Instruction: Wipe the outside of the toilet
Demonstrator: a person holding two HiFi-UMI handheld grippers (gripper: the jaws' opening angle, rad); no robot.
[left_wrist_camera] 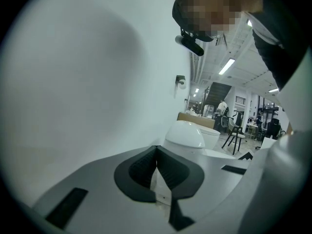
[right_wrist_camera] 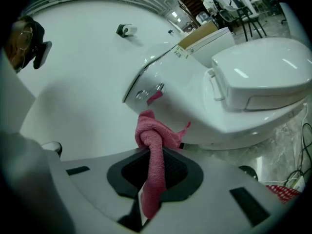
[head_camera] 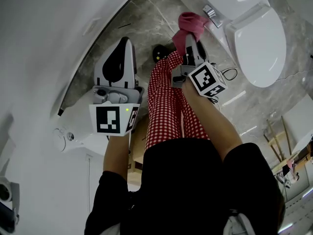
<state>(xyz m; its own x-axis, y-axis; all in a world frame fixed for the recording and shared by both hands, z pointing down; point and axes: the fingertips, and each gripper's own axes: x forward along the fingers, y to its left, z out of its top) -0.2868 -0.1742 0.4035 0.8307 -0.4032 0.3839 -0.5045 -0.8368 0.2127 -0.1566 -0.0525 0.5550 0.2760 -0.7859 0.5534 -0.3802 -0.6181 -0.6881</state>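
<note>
**Pink cloth held at the toilet tank**

A knotted pink cloth [head_camera: 191, 23] [right_wrist_camera: 154, 139] is clamped in the right gripper [head_camera: 189, 37] [right_wrist_camera: 153, 168]. Its jaws are closed on the cloth's tail, and the knot is left standing out beyond the tips. The knot is held close against the tank side of the glossy white ceramic toilet [head_camera: 259, 45] [right_wrist_camera: 253, 82], just beside the chrome flush lever [head_camera: 213, 15]; contact cannot be confirmed. The toilet is seen at the far right with its lid down, on the grey marble-patterned floor [head_camera: 161, 13]. The left gripper [head_camera: 124, 42] [left_wrist_camera: 156, 151] is held to the left by the plain white wall [head_camera: 44, 38], its jaws pressed together with nothing between them.
</note>
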